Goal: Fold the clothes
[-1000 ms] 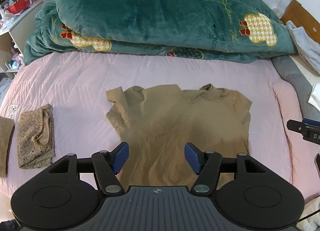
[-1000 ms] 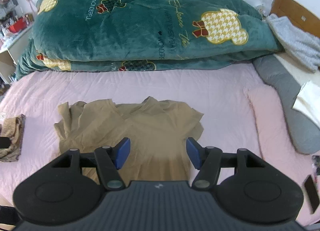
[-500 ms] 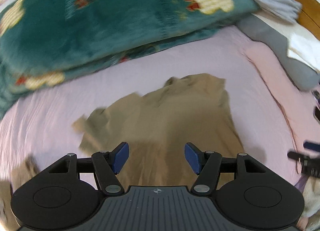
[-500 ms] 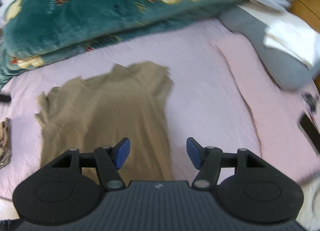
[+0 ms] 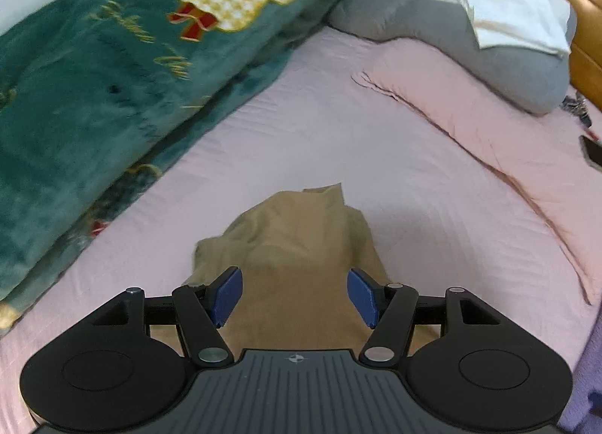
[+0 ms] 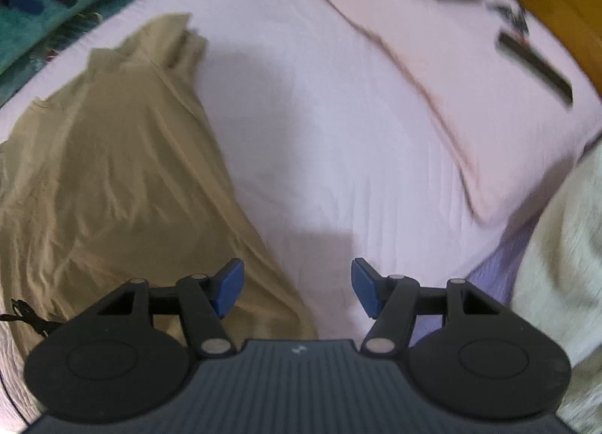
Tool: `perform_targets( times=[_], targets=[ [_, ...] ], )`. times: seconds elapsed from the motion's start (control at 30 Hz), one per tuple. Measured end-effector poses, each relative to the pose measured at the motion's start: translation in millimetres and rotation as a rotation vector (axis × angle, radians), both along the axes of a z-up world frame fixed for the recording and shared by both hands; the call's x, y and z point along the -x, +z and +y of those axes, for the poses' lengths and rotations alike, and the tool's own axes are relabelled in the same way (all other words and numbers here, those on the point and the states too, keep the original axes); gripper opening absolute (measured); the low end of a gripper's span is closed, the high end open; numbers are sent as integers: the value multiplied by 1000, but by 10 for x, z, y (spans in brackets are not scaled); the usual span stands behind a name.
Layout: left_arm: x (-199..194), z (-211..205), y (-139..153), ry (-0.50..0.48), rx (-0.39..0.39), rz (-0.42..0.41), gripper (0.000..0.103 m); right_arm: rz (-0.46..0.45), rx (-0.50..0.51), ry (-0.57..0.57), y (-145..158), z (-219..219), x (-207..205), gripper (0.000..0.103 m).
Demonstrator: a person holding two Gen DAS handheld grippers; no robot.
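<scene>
Tan short-sleeved knit shirt (image 6: 113, 170) lies flat and faintly wrinkled on the pink quilted bedsheet (image 6: 320, 133). Left gripper (image 5: 294, 293) hovers above the shirt, jaws wide apart, empty. Right gripper (image 6: 297, 289) likewise — spread, empty, over the shirt's right edge. Plush teal blanket (image 5: 94, 95) left; grey pillow (image 5: 470, 46) — somewhat blurred — beyond.

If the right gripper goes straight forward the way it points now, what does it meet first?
Probably the bare pink bedsheet. The open right gripper aims just right of the tan shirt, whose edge lies by the left finger; depth is unclear.
</scene>
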State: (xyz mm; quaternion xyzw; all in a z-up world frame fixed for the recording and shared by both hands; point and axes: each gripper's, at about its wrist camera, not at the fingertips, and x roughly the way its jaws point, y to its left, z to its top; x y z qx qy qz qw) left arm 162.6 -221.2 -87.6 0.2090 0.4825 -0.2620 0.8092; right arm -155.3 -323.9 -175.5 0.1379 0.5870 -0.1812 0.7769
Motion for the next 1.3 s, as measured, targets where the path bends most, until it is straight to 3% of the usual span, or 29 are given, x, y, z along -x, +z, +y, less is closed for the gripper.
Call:
perform_targets(
  times=[0.1, 0.23, 0.63, 0.8, 1.0, 1.3],
  targets=[
    [-34, -53, -125, 27, 9, 45, 63, 15, -9, -28, -99, -24, 91, 63],
    [150, 190, 69, 55, 63, 94, 63, -37, -20, -60, 65, -96, 103, 63],
    [646, 1240, 1140, 107, 185, 12, 63, -206, 129, -43, 1001, -181, 98, 63],
    [846, 1509, 1388, 138, 219, 6, 64, -232, 171, -25, 1208, -58, 152, 63],
    [1167, 1719, 1497, 129, 183, 24, 64, -213, 157, -41, 1097, 117, 363, 63],
    [1455, 2053, 1300, 118, 97, 92, 64, -166, 91, -98, 787, 374, 723, 63]
  ],
)
